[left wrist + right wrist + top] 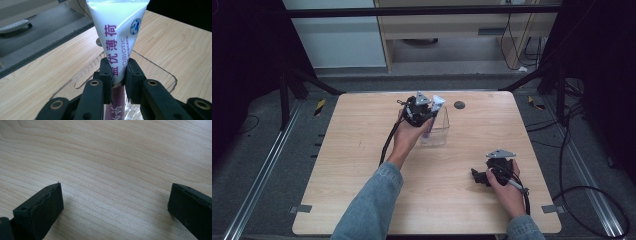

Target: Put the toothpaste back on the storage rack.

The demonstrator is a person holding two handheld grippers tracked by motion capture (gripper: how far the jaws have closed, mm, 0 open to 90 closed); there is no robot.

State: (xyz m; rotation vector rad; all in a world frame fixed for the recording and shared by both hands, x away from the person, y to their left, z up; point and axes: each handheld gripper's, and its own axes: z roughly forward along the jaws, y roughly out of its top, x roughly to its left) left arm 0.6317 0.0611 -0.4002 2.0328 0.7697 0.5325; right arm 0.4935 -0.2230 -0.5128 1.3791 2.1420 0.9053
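The left gripper [117, 72] has its jaws pinched tight on a tube [117, 32], gripping it low on the white body, just above where the tube turns purple. The white, flat-crimped end fans out toward 12 o'clock in the left gripper view, with purple lettering running along it and a small blue round mark near its 2 o'clock edge; the purple end points down toward 6 o'clock, into a clear box [160, 72] whose rim shows on both sides of the jaws. In the high view the left gripper [424, 112] hangs over that box [439, 132], which sits on the table [362, 150] a little toward 12 o'clock from its middle, and the tube [438, 102] sticks up at the gripper's 2 o'clock. A dark round spot [459, 105] lies on the table at the box's 1 o'clock.

The right gripper [115, 202] stands wide apart and empty, bare wood between its jaws. In the high view it [479, 176] rests low at the table's 4 o'clock, well apart from the box.
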